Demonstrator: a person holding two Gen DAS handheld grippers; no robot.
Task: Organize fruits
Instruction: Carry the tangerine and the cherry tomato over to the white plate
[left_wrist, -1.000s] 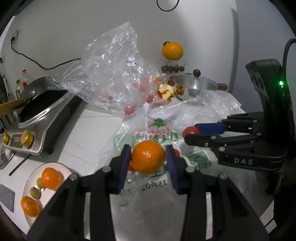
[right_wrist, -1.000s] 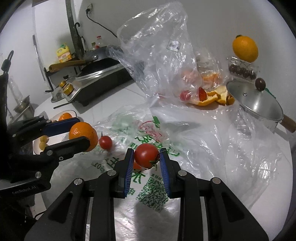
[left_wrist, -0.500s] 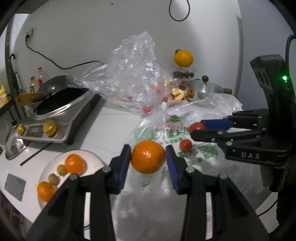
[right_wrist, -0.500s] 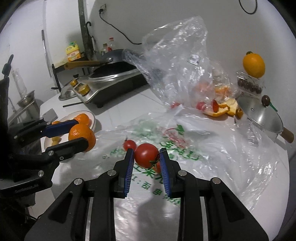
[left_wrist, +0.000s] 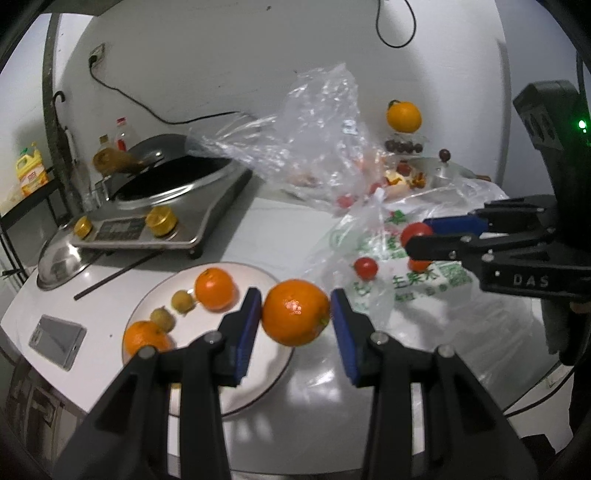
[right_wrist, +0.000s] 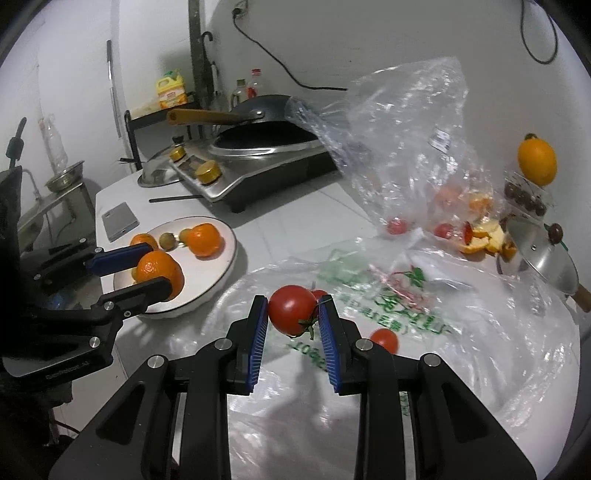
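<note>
Item 1. Left tool (left_wrist: 295, 314): clamped on orange (left_wrist: 295, 312), held above the plate's (left_wrist: 266, 384) near rim. Advice: lower over a bare patch before parting the pads, lest it roll.
Item 2. Right tool (right_wrist: 293, 325): clamped on tomato (right_wrist: 291, 309), right of the plate, over the bag (right_wrist: 461, 332).
Item 3. On the plate: two oranges (left_wrist: 214, 288), two small fruits (left_wrist: 182, 301).
Item 4. Beyond the plate: stove (left_wrist: 162, 206).

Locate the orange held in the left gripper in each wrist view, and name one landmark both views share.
Left wrist view: the orange sits at lower centre, clamped in the left gripper.
Right wrist view: the same orange is at the left edge, over the plate.
Shared landmark: the white plate.
</note>
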